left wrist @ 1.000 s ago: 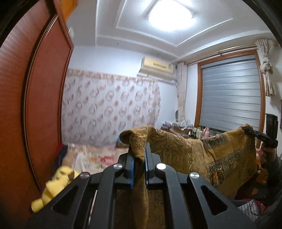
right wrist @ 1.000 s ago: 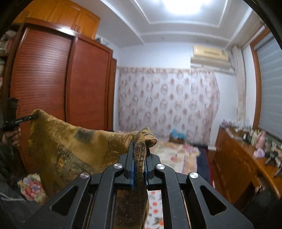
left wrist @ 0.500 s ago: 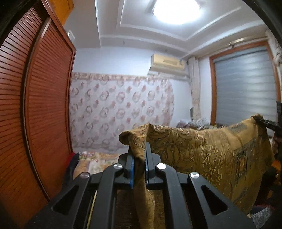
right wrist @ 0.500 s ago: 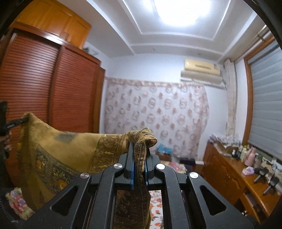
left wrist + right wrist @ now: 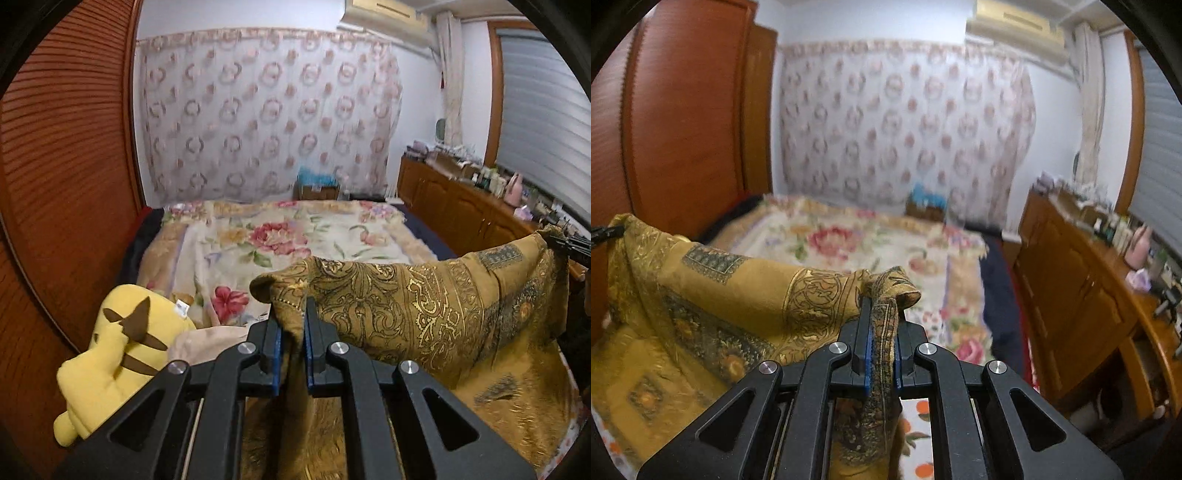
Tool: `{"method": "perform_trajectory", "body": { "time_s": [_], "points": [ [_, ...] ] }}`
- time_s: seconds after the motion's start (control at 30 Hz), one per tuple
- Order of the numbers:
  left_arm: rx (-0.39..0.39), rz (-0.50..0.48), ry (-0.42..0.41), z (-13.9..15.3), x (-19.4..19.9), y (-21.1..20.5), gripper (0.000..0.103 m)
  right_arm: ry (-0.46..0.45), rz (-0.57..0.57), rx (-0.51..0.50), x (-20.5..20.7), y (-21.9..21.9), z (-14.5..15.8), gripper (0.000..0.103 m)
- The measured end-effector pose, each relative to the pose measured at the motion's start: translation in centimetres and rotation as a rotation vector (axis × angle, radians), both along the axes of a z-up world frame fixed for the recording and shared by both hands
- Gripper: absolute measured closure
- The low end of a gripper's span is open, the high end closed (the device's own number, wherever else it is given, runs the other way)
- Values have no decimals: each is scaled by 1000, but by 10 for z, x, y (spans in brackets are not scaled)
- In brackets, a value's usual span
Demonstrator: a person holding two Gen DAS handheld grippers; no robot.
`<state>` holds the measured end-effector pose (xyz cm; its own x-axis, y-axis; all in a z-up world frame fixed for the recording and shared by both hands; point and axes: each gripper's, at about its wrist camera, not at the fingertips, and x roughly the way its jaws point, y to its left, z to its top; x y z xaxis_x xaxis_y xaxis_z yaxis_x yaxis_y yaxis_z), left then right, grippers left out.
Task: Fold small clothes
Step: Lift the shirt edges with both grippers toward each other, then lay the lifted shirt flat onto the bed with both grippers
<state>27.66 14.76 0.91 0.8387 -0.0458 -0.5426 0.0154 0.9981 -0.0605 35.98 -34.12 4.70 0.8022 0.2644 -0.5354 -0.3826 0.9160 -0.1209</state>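
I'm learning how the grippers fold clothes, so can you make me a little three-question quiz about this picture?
1. True or false: the left gripper is shut on a corner of the golden patterned cloth.
2. What lies on the bed to the left of the left gripper? A) a yellow plush toy B) a red ball C) a blue book
3. Fill in: the right gripper pinches the cloth's other ____.

Key: 1 true; 2 A; 3 corner. The cloth hangs between both grippers above the floral bedspread.
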Motion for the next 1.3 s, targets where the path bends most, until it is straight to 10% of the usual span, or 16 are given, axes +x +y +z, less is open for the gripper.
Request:
{"method": "perform_trajectory", "body": {
  "time_s": [0.43, 0.63, 0.87, 1.3],
  "points": [
    [5, -47, 105, -28, 45, 5, 90, 131, -36, -34, 83, 9, -75, 96],
    [32, -66, 123, -25, 33, 8, 64, 188, -62, -36, 101, 7, -92, 89],
    [-15, -118, 167, -37, 5, 4, 54, 198, -68, -16, 91, 0, -88, 68],
    [-6, -218, 229, -66, -37, -63, 54, 228, -35, 28, 1, -12, -85, 63]
  ]
}}
